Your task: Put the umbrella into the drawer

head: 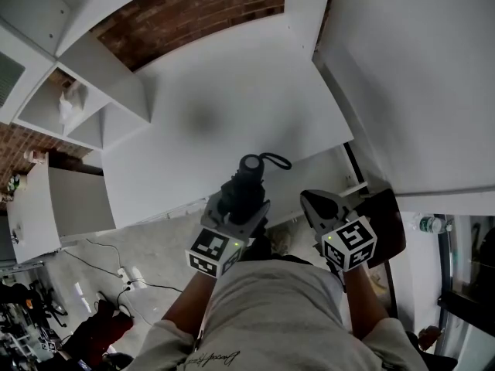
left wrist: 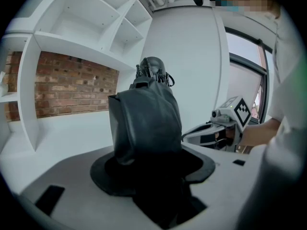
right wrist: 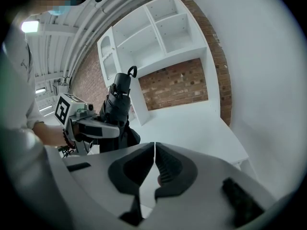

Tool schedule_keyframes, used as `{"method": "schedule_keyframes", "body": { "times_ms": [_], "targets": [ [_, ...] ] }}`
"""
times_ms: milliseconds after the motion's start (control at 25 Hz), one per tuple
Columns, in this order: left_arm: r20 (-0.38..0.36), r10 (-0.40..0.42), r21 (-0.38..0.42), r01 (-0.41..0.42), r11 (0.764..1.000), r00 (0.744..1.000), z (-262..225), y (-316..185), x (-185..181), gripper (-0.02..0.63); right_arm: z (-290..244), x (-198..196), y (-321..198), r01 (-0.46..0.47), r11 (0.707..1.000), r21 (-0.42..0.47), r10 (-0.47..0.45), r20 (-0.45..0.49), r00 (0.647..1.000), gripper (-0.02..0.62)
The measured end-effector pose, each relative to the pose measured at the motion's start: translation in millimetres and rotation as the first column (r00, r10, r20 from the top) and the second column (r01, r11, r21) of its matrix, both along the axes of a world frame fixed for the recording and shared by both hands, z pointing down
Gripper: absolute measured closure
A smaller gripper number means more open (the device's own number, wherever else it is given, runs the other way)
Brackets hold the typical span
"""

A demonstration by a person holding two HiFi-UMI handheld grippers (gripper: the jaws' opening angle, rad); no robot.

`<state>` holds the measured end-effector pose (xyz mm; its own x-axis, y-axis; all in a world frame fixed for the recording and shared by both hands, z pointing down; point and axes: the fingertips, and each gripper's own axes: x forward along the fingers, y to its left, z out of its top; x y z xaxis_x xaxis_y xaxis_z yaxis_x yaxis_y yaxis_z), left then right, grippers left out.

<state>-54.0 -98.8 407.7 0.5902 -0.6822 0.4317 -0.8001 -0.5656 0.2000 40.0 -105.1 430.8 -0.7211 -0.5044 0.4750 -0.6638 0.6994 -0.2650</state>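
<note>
White tabletop (head: 232,91) fills the centre of the head view. Brick wall (head: 193,10) borders it at 12 o'clock. Open white shelf unit (head: 116,76) stands at 10 o'clock. Cables (head: 100,257) lie on the grey floor (head: 155,234) at 8 o'clock.

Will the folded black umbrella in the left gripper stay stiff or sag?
Likely stiff along its length: the folded black umbrella projects straight out of the left gripper. Its loose fabric folds may squash and slip slightly. The wrist loop could snag.
</note>
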Motion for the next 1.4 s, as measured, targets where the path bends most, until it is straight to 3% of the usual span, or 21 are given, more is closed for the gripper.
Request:
{"method": "schedule_keyframes", "body": {
  "times_ms": [400, 640, 1400],
  "targets": [
    [0.079, 0.062, -0.060, -0.058, 0.997, 0.995, 31.2, -9.3, 6.5, 0.334, 22.7, 6.4, -3.6, -0.006, 0.998, -0.061, 0.005, -0.019, 1.000, 0.566],
    [0.098, 0.090, -0.053, -0.085, 0.995, 0.991, 40.1, -19.7, 8.8, 0.334, 35.1, 2.1, -8.3, -0.018, 0.997, -0.082, 0.016, -0.016, 1.000, 0.566],
    [0.206, 0.221, -0.142, -0.194, 0.971, 0.953, 108.6, -21.2, 15.8, 0.334, 71.2, 1.8, -6.7, -0.052, 0.990, -0.131, 0.046, -0.046, 0.998, 0.566]
  ]
}}
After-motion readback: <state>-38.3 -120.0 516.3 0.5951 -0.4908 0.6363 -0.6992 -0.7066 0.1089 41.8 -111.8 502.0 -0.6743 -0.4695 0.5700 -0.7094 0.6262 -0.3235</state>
